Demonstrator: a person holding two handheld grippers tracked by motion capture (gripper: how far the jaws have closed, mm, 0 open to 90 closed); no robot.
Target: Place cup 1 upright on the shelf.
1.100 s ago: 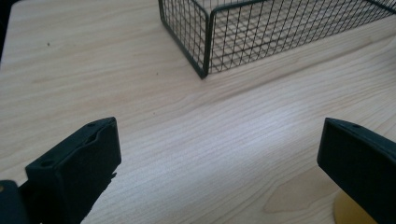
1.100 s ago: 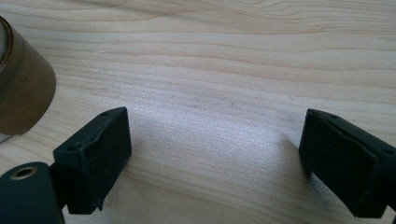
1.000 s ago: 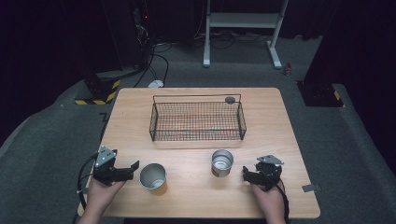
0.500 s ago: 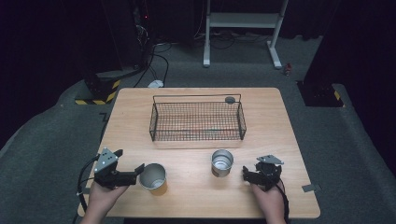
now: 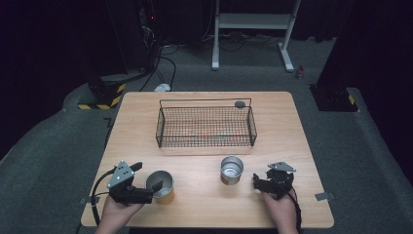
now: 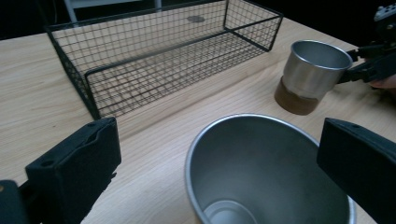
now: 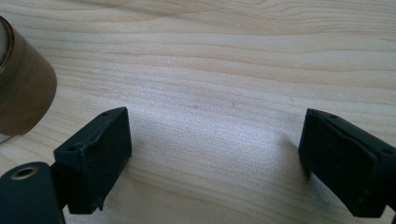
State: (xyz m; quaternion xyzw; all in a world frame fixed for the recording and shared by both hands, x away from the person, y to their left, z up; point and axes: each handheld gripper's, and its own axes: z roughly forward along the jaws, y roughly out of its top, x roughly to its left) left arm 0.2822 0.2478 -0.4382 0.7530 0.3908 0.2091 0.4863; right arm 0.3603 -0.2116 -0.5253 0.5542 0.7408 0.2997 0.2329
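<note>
A steel cup [image 5: 161,185] [image 6: 261,158] stands upright near the table's front left. My left gripper [image 5: 146,184] [image 6: 219,172] is open, with one jaw on each side of that cup; I cannot tell if they touch it. A second steel cup [image 5: 231,169] [image 6: 313,74] with a brown base [image 7: 23,88] stands at the front centre-right. Just right of it, my right gripper [image 5: 256,184] [image 7: 215,140] is open over bare wood with nothing between its jaws. It also shows beyond that cup, in the left gripper view [image 6: 373,65].
A black wire basket [image 5: 204,124] [image 6: 163,56] stands in the middle of the wooden table [image 5: 292,136], behind both cups. A small dark disc [image 5: 239,104] [image 6: 195,19] lies by its far right corner. Dark floor with cables and a white frame lies beyond.
My left gripper has shifted slightly toward the near cup, so its jaws now flank it. The cups and the right gripper have not moved.
</note>
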